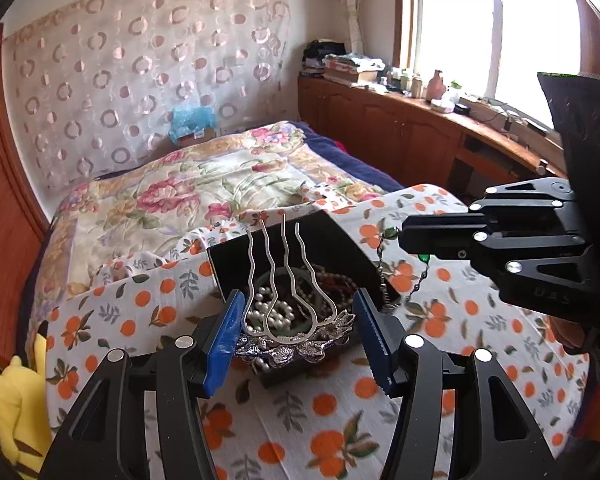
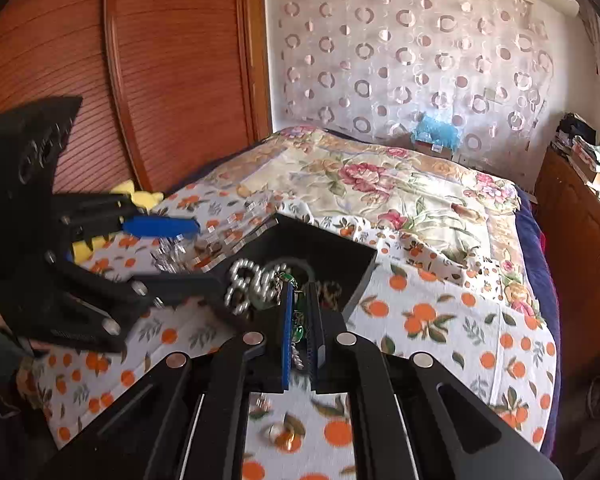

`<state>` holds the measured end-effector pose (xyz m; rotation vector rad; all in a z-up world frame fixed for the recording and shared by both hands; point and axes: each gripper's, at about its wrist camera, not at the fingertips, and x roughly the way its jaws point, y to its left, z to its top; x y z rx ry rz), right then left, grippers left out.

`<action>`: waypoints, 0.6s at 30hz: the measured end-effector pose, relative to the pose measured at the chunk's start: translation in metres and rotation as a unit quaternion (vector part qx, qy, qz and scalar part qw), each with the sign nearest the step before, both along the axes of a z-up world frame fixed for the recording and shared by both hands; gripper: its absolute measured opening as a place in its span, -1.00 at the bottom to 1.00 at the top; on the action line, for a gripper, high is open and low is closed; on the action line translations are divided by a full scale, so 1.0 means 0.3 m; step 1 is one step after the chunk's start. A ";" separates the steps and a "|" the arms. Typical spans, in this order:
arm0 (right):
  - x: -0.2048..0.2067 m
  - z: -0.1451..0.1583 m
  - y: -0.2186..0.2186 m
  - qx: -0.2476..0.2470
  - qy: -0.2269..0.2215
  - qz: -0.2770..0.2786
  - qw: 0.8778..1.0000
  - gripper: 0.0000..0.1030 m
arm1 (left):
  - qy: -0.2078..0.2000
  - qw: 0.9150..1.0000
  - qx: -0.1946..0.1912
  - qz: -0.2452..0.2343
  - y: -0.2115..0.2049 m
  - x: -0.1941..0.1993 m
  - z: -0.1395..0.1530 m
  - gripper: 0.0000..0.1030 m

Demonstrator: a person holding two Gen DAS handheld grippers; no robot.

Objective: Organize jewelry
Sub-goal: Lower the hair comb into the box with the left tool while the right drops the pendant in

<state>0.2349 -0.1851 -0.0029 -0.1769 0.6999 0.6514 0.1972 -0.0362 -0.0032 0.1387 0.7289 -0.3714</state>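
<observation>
Silver hair comb (image 1: 288, 312), prongs up, stands between the spread blue pads of the left claw (image 1: 298, 332); pads apart from it, grip released. Behind it, black jewelry box (image 1: 340, 240) holding pearl strands (image 1: 270, 312), on orange-print cloth (image 1: 140, 308) over the bed. Right claw (image 2: 300, 324) clenched on green-beaded chain (image 2: 298, 330), dangling at the box's right edge. Yellow plush (image 1: 12, 400) at left.

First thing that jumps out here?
The silver hair fork, prongs up between the open left tool, over a black box of pearls on the orange-print cloth. At right, the right tool pinches a green-beaded chain.
</observation>
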 end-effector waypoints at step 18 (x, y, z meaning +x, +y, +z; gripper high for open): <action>0.046 -0.057 0.002 0.012 0.017 -0.010 1.000 -0.81 | 0.012 0.999 -0.022 0.036 0.048 0.050 -0.042 0.25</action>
